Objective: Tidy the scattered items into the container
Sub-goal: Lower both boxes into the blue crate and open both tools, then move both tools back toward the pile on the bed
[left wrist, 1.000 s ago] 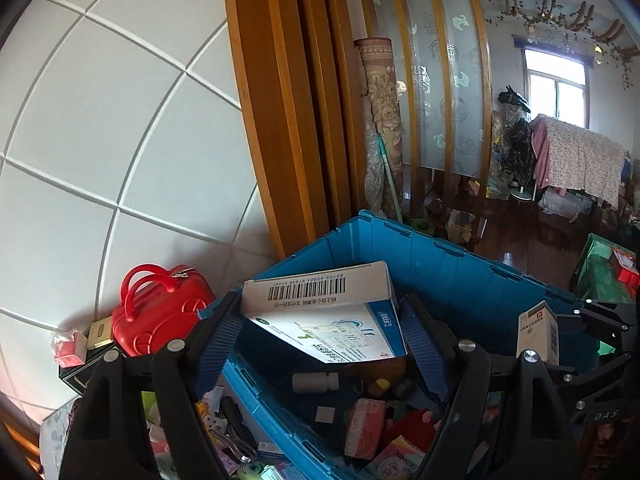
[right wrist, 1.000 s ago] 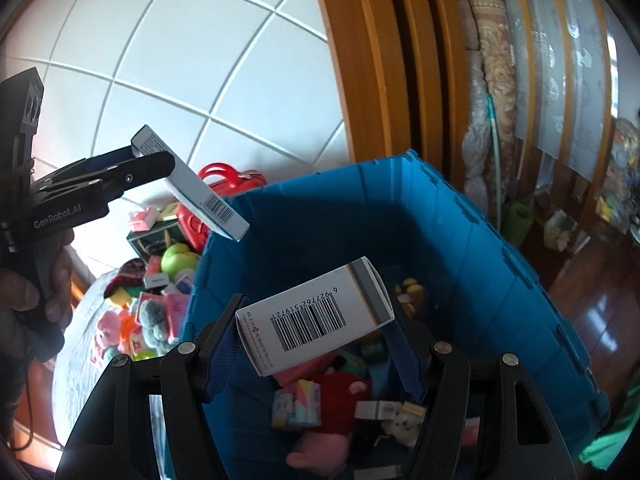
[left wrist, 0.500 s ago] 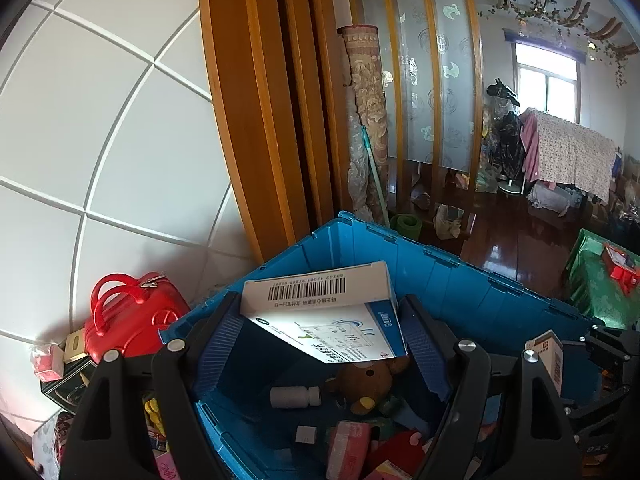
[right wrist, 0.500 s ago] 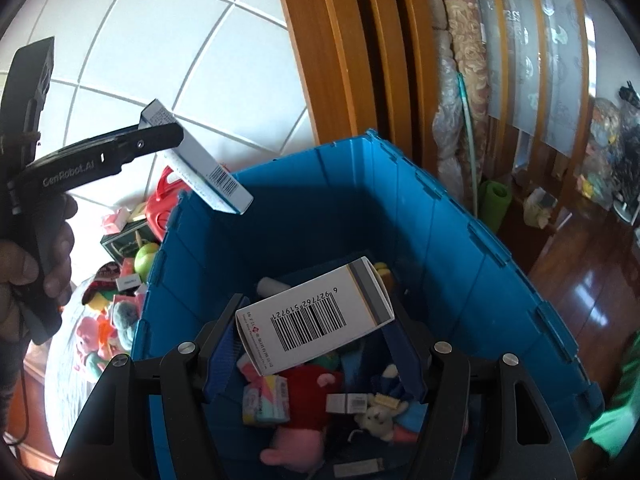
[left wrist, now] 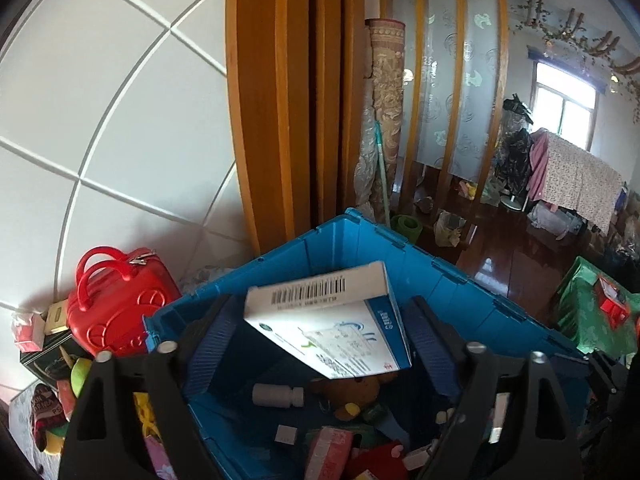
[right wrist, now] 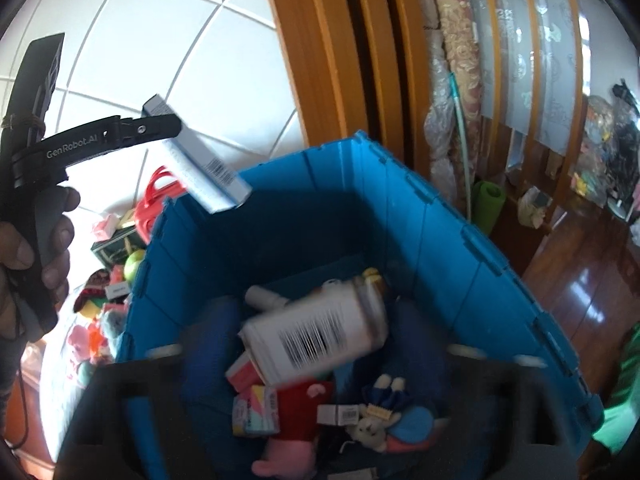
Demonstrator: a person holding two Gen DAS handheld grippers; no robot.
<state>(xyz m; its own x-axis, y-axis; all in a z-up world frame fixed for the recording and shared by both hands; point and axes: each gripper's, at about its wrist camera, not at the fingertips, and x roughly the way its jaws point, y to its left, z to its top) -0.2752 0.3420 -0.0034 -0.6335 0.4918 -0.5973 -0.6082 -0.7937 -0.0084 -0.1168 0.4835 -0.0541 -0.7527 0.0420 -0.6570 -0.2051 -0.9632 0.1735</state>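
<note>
The left gripper (left wrist: 326, 330) fingers grasp a blue-and-white box (left wrist: 328, 322) above the blue crate (left wrist: 440, 280). The right gripper (right wrist: 316, 344) fingers look spread; between them, blurred, a barcoded box (right wrist: 316, 338) seems released.

Daylight enters from the window (left wrist: 565, 109) at far right and glares off the wooden floor (right wrist: 592, 280). Fisheye curvature bends lines toward dark vignetted corners. The right wrist view shows motion blur on the barcoded box (right wrist: 316, 340); the left wrist view is sharp
</note>
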